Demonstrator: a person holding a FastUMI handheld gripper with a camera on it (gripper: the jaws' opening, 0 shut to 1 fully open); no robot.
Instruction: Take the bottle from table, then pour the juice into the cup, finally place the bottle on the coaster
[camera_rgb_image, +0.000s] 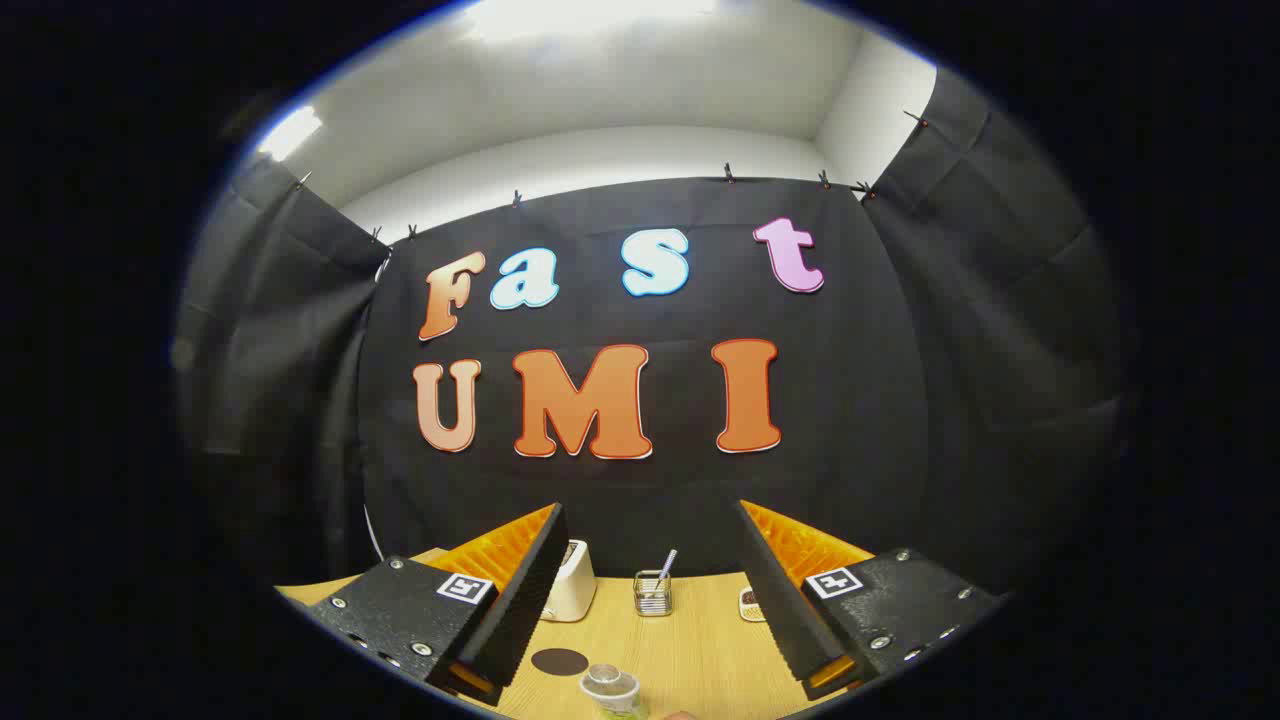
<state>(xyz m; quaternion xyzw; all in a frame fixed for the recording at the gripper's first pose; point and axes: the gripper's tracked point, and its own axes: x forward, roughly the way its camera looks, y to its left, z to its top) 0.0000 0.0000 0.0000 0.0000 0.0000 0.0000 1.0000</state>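
Gripper (650, 640) spread wide above bottle (612, 692), beside coaster (560, 661).

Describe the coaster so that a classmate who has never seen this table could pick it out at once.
Start at the wooden table before the black cloth wall. The gripper hangs open above it. The coaster lies just inside the left finger, beside the clear bottle. It alone is a flat dark disc; everything else stands up.

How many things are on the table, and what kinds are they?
Hand-held gripper hangs open above the table.
Bottle: 1
Dark round coaster: 1
White toaster: 1
Wire holder with utensil: 1
Small item by far finger: 1
Total: 5
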